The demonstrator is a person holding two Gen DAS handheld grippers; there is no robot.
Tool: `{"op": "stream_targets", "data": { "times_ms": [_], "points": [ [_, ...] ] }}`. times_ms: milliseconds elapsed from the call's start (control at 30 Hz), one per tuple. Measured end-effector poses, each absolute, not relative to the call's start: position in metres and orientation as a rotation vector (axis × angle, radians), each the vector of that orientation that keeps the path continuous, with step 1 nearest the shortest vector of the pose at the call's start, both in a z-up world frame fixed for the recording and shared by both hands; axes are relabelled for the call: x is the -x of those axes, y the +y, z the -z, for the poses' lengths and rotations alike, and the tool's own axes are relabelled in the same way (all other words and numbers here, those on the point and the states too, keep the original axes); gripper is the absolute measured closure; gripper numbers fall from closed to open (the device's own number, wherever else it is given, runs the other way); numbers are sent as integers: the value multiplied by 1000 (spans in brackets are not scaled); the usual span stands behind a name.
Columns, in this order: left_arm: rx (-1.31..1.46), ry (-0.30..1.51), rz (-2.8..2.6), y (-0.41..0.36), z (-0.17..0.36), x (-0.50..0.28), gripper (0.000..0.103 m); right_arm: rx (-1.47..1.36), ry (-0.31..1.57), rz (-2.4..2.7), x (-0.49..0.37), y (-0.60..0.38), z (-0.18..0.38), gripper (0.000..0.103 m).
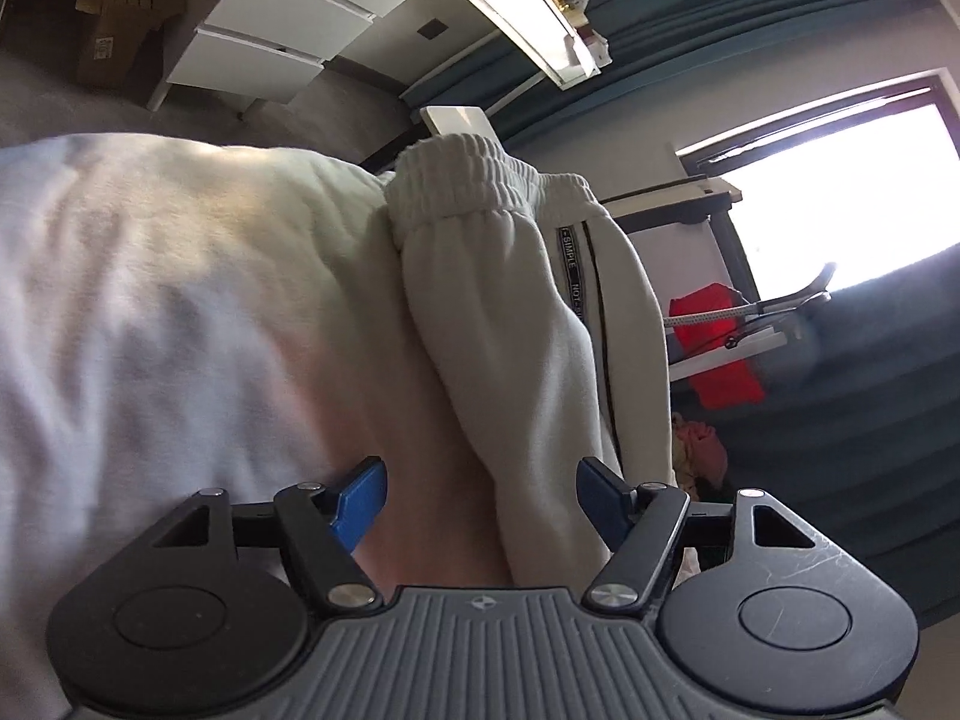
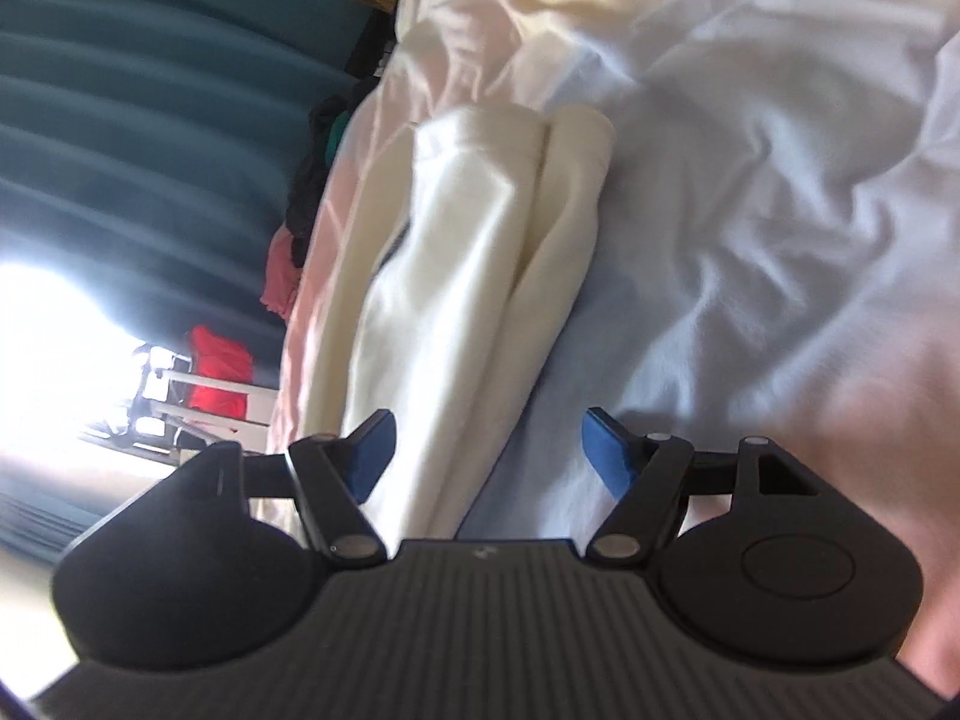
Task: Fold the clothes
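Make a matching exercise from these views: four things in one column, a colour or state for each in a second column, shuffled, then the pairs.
Things:
1. sweatpants
2. curtain
3. garment by the window
4. left claw

Colour or state:
A. red
B. open, cloth between its blue fingers
C. cream, lying lengthwise on the bed sheet
D. teal, pleated

Pairs: 1-C, 2-D, 3-A, 4-B
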State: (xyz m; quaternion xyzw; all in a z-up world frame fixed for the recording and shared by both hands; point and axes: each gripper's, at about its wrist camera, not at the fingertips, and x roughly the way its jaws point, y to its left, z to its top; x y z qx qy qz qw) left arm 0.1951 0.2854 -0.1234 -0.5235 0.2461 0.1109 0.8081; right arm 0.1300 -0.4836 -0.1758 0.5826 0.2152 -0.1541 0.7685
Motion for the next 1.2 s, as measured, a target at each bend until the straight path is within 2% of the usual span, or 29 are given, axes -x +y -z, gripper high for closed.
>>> {"op": "stream_targets", "data": {
  "times_ms": [167,267,300,333,367,400,500,533,733,1033,1200],
  "points": [
    [1159,430,-279,288,141,-238,35,-1209,406,333,-161,-495,190,37],
    [1135,381,-286,285,148,-259,43,-1218,348,345,-172,-501,199,39],
    [1115,369,-286,281,149,-264,47,-1209,340,354,-176,-501,201,47],
    [1091,363,-291,277,149,-267,52,-1191,337,371,-179,-501,203,59],
    [1062,363,-302,274,149,-269,54,-1179,334,383,-182,-501,204,64],
    [1048,363,-310,271,148,-270,61,-1174,333,388,-183,-501,205,71],
    [1080,358,-299,275,143,-266,84,-1155,330,402,-188,-502,206,80],
    [1099,353,-286,277,141,-263,86,-1142,337,403,-187,-502,203,83],
    [1026,320,-219,278,115,-227,90,-1082,338,398,-171,-498,180,90],
    [1162,288,-207,319,70,-114,91,-1133,329,425,-101,-500,140,92],
    [1077,355,-238,324,58,-65,90,-1152,332,445,-61,-507,130,92]
  ]
}}
